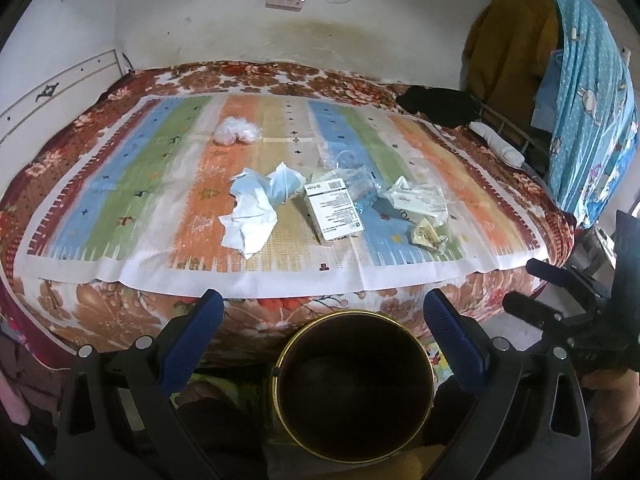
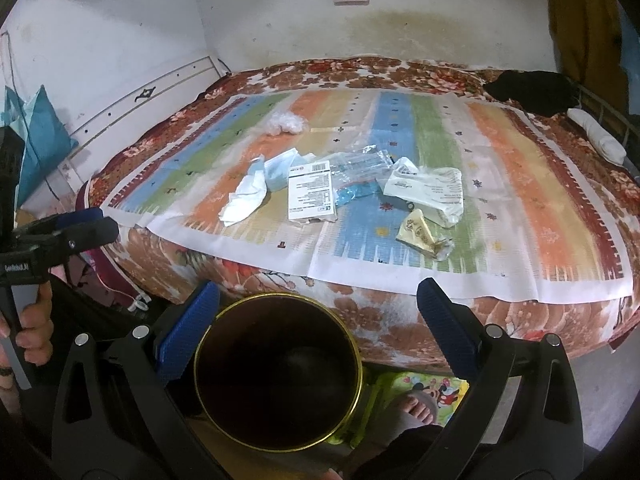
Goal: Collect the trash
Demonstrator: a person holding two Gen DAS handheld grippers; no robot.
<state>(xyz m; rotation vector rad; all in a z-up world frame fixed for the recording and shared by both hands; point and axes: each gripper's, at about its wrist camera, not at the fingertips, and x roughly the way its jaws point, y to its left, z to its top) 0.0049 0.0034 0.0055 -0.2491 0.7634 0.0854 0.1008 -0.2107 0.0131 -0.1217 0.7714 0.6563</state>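
Note:
Trash lies on a striped mat (image 1: 160,184) (image 2: 520,184) on the bed: crumpled white tissue (image 1: 250,222) (image 2: 244,198), a blue face mask (image 1: 280,184) (image 2: 280,172), a white box (image 1: 332,210) (image 2: 311,196), clear plastic wrap (image 1: 354,176) (image 2: 360,164), a white printed bag (image 1: 418,200) (image 2: 428,190), a yellow wrapper (image 1: 424,236) (image 2: 418,232) and a clear plastic wad (image 1: 236,132) (image 2: 286,122). A dark round bin with a gold rim (image 1: 354,388) (image 2: 278,372) stands below the bed edge. My left gripper (image 1: 324,312) and right gripper (image 2: 318,300) are open and empty above the bin.
A black cloth (image 1: 440,106) (image 2: 532,90) and a white roll (image 1: 498,142) (image 2: 598,136) lie at the bed's far right. Clothes (image 1: 580,92) hang at the right. A blue pillow (image 2: 38,140) leans at the left. A sandalled foot (image 2: 416,408) is beside the bin.

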